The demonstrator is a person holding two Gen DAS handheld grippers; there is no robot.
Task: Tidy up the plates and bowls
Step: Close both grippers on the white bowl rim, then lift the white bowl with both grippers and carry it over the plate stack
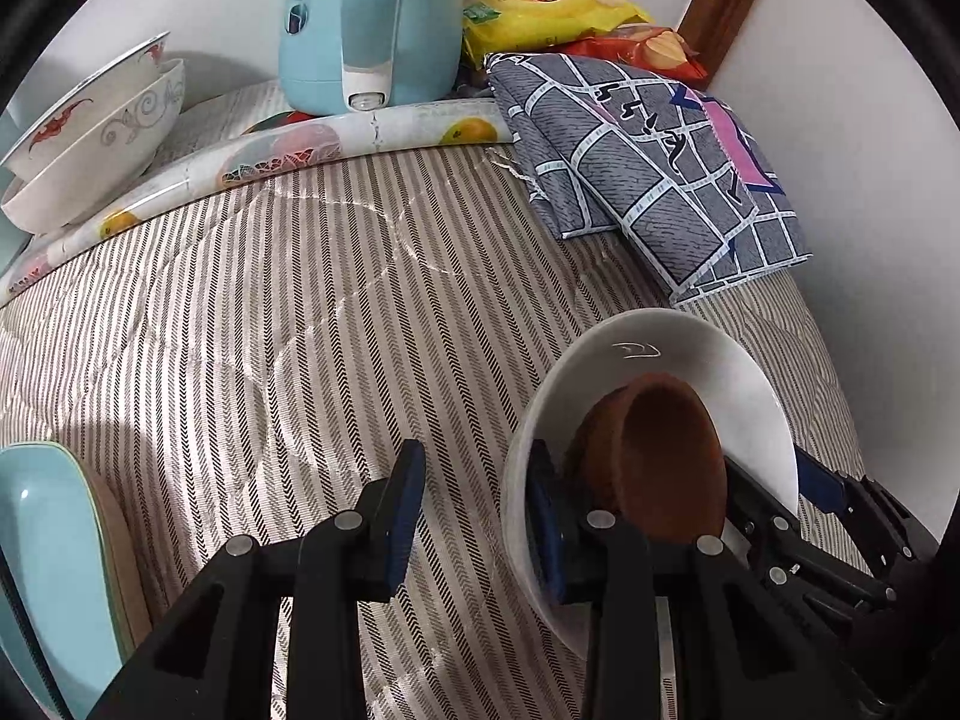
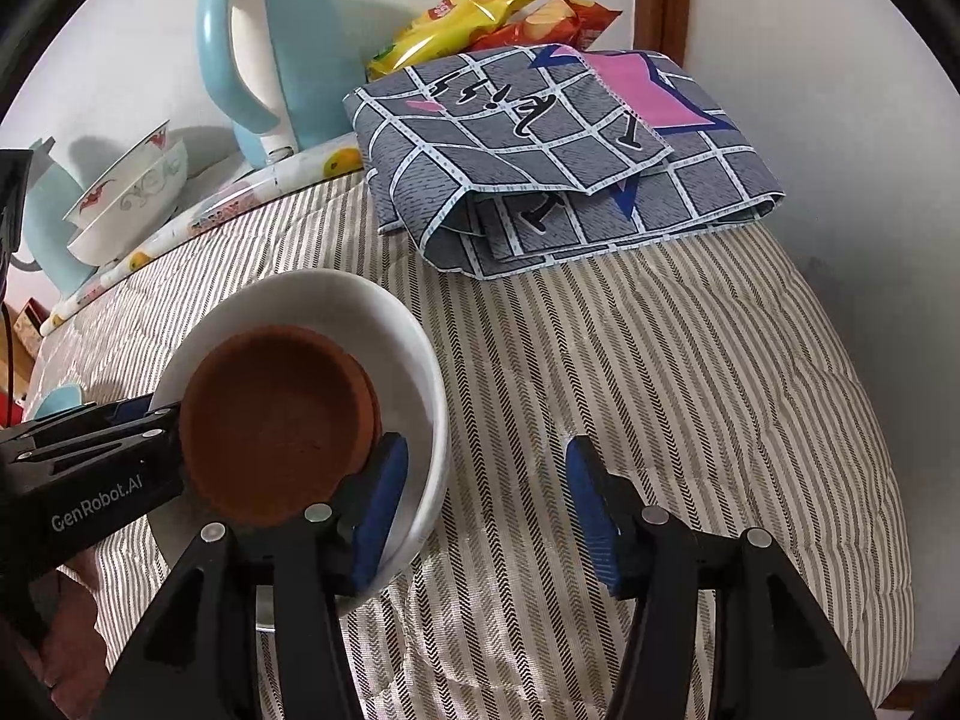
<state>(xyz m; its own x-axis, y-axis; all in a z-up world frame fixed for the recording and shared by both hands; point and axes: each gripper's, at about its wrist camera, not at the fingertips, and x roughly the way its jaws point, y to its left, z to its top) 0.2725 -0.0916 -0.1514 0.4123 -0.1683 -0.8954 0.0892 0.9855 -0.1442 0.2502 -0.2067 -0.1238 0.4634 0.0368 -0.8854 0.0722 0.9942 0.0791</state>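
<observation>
A white bowl sits on the striped cloth with brown dishes tilted inside it. My left gripper is open; its right finger sits inside the bowl's near rim, its left finger outside over the cloth. My right gripper is open; its left finger rests inside the bowl's rim, its right finger over bare cloth. Two stacked patterned bowls stand at the far left. Stacked teal and beige plates lie at the near left.
A light blue kettle stands at the back on a fruit-print mat. A folded grey checked cloth lies at the back right, with snack bags behind it. White walls close the right side.
</observation>
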